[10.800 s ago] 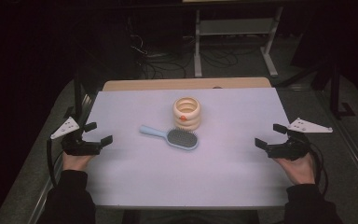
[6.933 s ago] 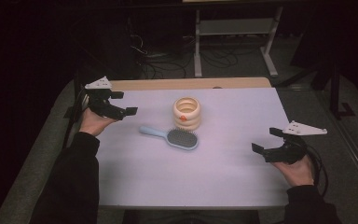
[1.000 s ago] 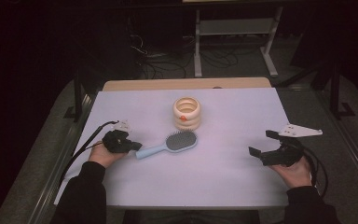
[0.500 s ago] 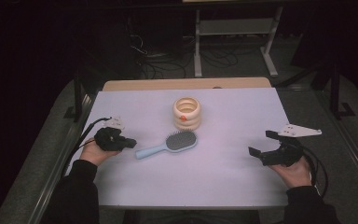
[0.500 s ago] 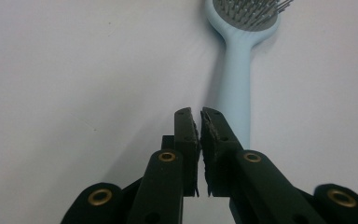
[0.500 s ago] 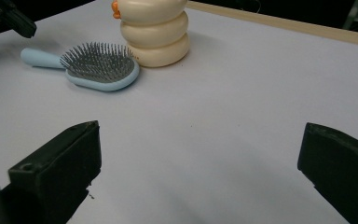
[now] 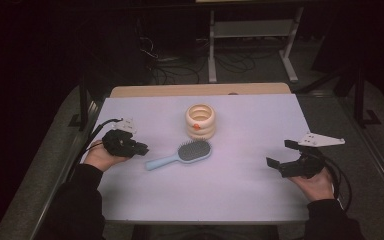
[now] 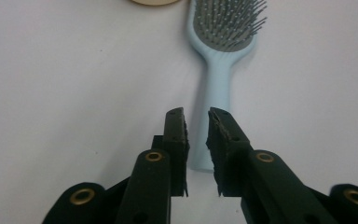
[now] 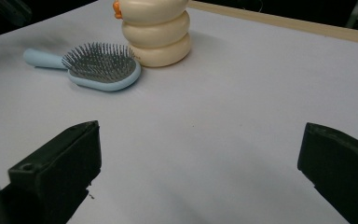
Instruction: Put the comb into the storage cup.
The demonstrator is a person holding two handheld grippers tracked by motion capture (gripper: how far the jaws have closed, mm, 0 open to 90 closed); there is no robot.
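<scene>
Pale-blue plastic brush (image 7: 180, 154), grey bristles up, lies on matte white surface (image 7: 240, 190); ringed cream toy (image 7: 200, 121) behind. Left claw (image 8: 196, 122) narrowly parted, nothing gripped; right claw (image 7: 281, 153) wide apart.

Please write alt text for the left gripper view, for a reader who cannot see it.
Two black jaws of the left gripper, a narrow gap between them, hover just above the handle end of a light blue hairbrush lying bristles-up on a pale table.
</scene>
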